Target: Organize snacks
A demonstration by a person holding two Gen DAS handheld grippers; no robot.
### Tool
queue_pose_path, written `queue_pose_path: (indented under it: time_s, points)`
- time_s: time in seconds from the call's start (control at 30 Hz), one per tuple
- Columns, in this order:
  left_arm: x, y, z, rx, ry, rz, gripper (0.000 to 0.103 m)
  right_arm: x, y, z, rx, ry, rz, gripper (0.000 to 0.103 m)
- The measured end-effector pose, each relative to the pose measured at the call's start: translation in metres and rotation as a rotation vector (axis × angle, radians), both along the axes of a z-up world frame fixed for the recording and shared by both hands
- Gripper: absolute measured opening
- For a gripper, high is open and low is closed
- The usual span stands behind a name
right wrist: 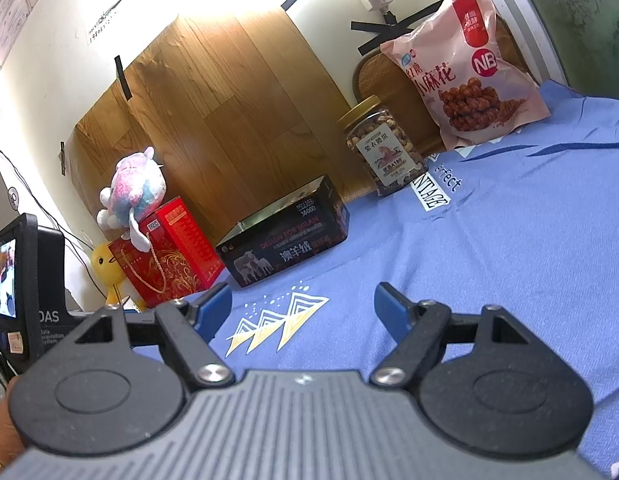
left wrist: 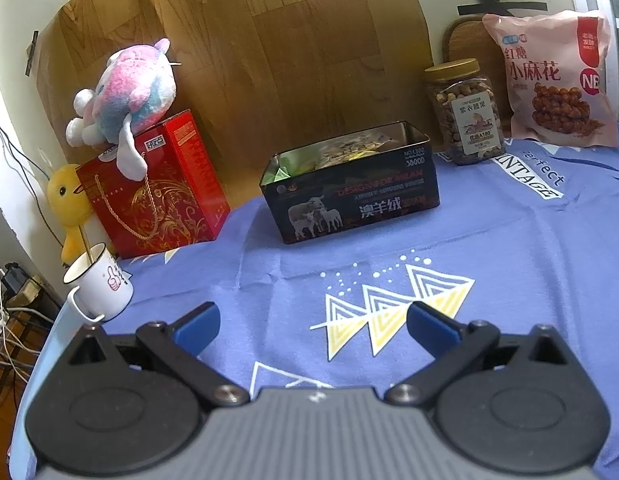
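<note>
a wood-grain board (left wrist: 269, 60) is taped to a pale wall behind a counter covered by a blue printed cloth (left wrist: 509, 260). near the middle of the cloth stands an open dark tin box (left wrist: 351, 190) with sheep printed on its side; some packets lie inside it, too unclear to name. to the right of the tin box, near the back edge, stands a clear jar of nuts (left wrist: 463, 114) with a gold lid, upright. further right of the tin box, a pink snack bag (left wrist: 557, 80) leans upright against a wooden tray behind it. left of the tin box sits a red gift box (left wrist: 157, 196) with a pastel plush toy (left wrist: 125, 96) on top, a yellow duck toy (left wrist: 67, 204) beside it, and a white mug (left wrist: 99, 288) nearer the camera.

the left gripper (left wrist: 311, 326) hovers over the cloth in front of the tin box, jaws spread wide with nothing between them. the right gripper (right wrist: 303, 310) is likewise low over the cloth, jaws wide apart and empty.
</note>
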State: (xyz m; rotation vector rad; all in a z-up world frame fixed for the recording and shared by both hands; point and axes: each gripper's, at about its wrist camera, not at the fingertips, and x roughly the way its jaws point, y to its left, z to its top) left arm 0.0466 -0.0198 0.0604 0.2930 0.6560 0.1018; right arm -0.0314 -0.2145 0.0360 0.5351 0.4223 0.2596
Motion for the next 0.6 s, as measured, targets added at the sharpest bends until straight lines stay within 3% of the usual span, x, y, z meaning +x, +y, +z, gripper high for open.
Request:
queue_pose_path:
  time_s: [0.6]
  points:
    - [-0.0006, -0.0011, 0.0011, -0.001, -0.022, 0.003, 0.103, -0.0001, 0.0005, -0.0013, 0.001, 0.002, 0.002, 0.081]
